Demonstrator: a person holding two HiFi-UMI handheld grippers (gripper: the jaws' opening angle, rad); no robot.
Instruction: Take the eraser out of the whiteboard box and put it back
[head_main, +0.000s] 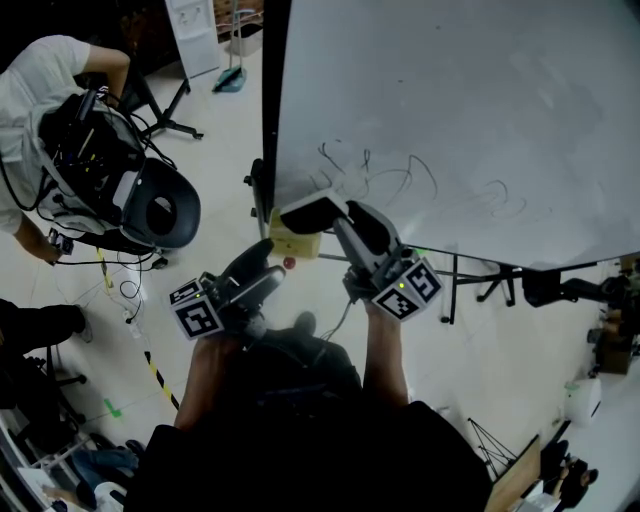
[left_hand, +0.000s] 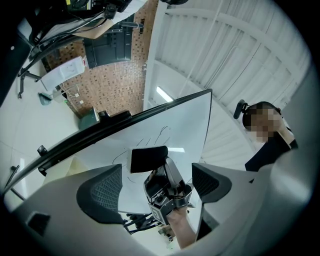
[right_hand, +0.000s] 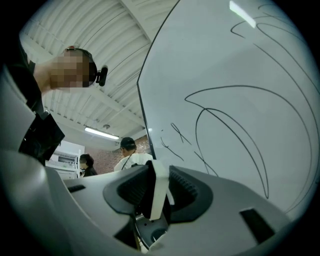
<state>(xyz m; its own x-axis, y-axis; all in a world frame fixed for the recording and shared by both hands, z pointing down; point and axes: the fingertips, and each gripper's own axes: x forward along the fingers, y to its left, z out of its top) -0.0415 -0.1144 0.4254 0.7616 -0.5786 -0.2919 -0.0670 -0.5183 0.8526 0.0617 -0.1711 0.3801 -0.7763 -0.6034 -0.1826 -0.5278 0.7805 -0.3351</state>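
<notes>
Jaws gape empty on the left gripper, while the right gripper is clamped on the eraser, near the yellowish box at the whiteboard's lower corner; best to keep that grip firm and lower the eraser squarely in.

The whiteboard runs off the head view's top and right edges; the eraser hides part of the yellowish box at its near left corner.
</notes>
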